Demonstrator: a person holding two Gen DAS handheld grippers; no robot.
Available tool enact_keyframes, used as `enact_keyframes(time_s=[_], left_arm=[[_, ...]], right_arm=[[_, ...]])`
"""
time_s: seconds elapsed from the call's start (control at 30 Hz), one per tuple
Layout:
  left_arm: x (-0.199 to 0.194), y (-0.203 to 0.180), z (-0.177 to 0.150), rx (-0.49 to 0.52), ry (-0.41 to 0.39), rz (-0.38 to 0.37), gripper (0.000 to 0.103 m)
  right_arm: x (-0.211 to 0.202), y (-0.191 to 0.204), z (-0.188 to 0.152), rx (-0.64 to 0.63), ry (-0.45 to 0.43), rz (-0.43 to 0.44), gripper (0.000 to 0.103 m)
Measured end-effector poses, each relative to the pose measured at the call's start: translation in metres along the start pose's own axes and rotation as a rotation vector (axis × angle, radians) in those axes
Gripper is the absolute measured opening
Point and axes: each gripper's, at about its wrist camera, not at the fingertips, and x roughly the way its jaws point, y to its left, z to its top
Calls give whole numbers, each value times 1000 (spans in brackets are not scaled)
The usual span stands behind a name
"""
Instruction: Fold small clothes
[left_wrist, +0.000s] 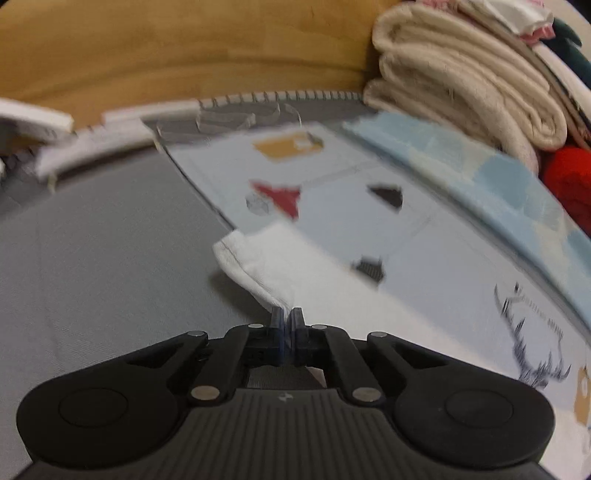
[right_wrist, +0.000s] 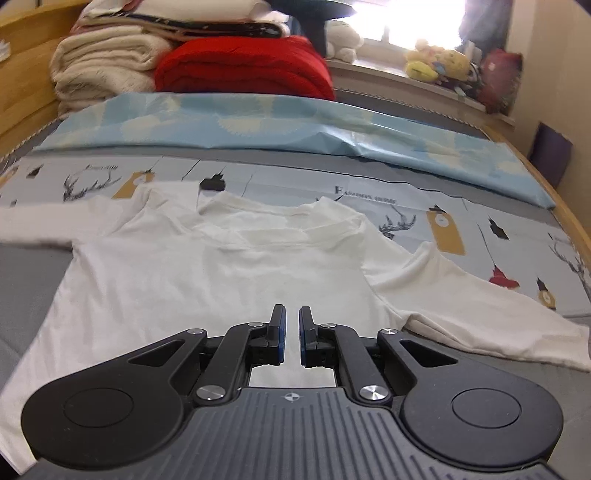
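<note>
A small white long-sleeved shirt (right_wrist: 221, 273) lies flat, front up, on the bed, its collar away from me and its right sleeve (right_wrist: 480, 314) spread out to the right. My right gripper (right_wrist: 291, 319) hovers over the shirt's lower middle, its jaws slightly apart and empty. My left gripper (left_wrist: 287, 314) is shut on the cuff end of the shirt's left sleeve (left_wrist: 266, 258) and holds it lifted above the grey sheet. The view is blurred by motion.
A printed mat (right_wrist: 443, 218) with deer and tags lies under the shirt on a grey sheet (left_wrist: 92, 240). A light blue cloth (right_wrist: 295, 125) lies beyond it. Folded cream towels (right_wrist: 99, 66) and a red blanket (right_wrist: 243, 66) are stacked at the head. Wooden bed frame (left_wrist: 147, 48) behind.
</note>
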Motion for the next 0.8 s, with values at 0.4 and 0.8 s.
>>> enact_keyframes(time_s=[0.4, 0.8], left_arm=[[-177, -114, -12, 137, -139, -236, 2], [-295, -353, -198, 503, 233, -1024, 20]], right_arm=[[20, -4, 63, 154, -98, 39, 7], [91, -68, 11, 463, 71, 95, 3]])
